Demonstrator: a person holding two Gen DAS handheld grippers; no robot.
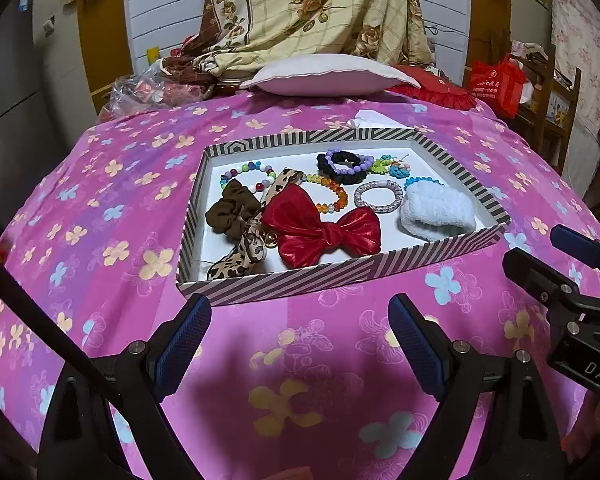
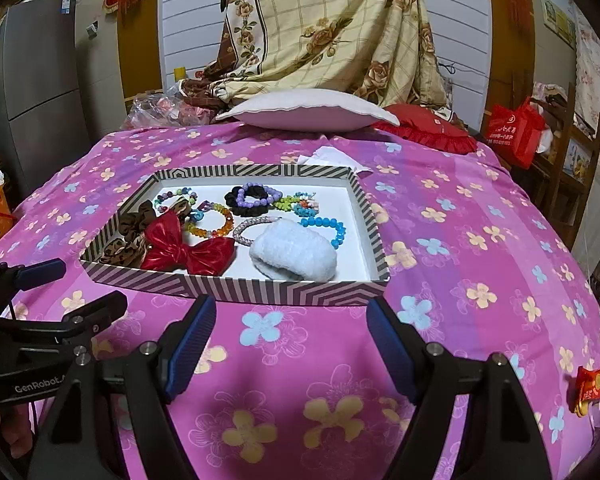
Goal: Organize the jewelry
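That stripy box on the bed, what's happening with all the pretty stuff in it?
A person is holding two grabber tools over a pink flowery bedspread, getting ready to sort jewelry. The striped box holds bead bracelets, scrunchies, a red bow and a fluffy white band. The left gripper and right gripper both hover open just in front of the box. Neither is holding or touching anything, so nothing has been picked up.

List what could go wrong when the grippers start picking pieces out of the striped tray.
1. The red bow overlaps the leopard-print ribbon and the orange bead bracelet; lifting one may drag the others.
2. The purple bead bracelet lies on the black scrunchie, so a pinch may take both.
3. The striped tray sits on soft bedding; pushing down may tip it.
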